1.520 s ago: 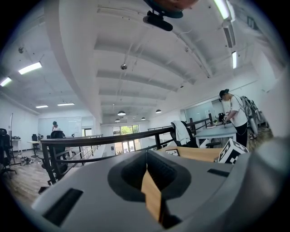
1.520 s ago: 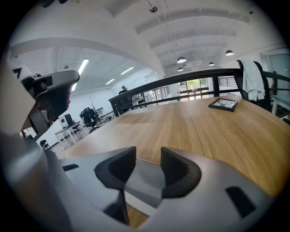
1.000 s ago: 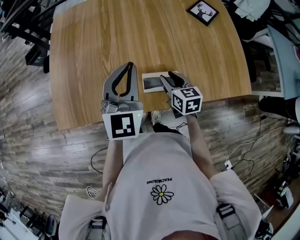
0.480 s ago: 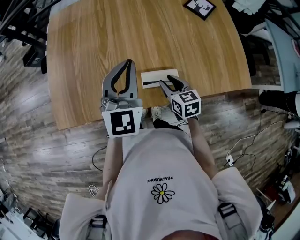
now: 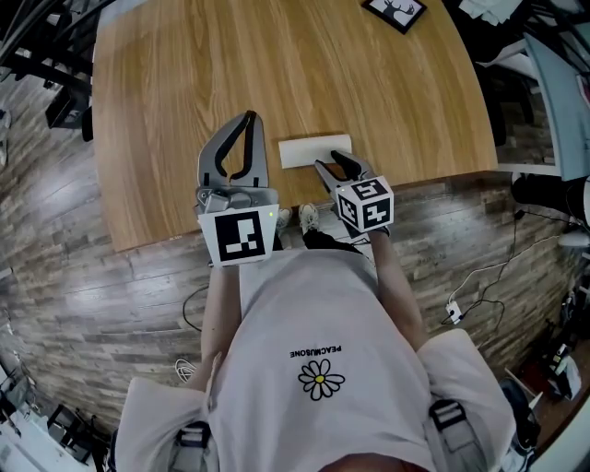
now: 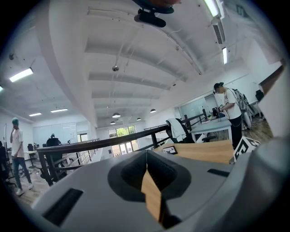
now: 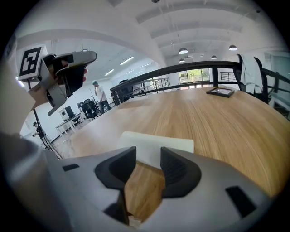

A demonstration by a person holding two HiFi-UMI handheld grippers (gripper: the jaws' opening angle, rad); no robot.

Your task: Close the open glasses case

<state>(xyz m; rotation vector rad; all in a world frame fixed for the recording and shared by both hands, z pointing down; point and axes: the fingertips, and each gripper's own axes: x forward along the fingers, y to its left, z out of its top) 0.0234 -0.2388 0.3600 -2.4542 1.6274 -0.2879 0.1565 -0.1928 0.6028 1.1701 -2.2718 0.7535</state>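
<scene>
The white glasses case (image 5: 315,150) lies on the wooden table (image 5: 175,92) near its front edge, and its lid looks down, with no dark inside showing. My right gripper (image 5: 332,164) is open just short of the case's near right part, angled down at it. In the right gripper view the case (image 7: 156,144) sits right beyond the spread jaws of that gripper (image 7: 147,156), with only bare wood between them. My left gripper (image 5: 247,117) is held level to the left of the case, apart from it. Its tips meet and it holds nothing (image 6: 146,158).
A black framed picture (image 5: 396,11) lies at the table's far right corner (image 7: 220,91). Chairs and dark gear stand round the table on the wood-plank floor, with cables (image 5: 466,309) at the right. A black railing (image 7: 190,68) runs behind the table.
The case's dark inside showed a second ago, narrowed to a slit, and is now covered by the lid. My right gripper has drawn slightly down and back from the case. The left has held still.
</scene>
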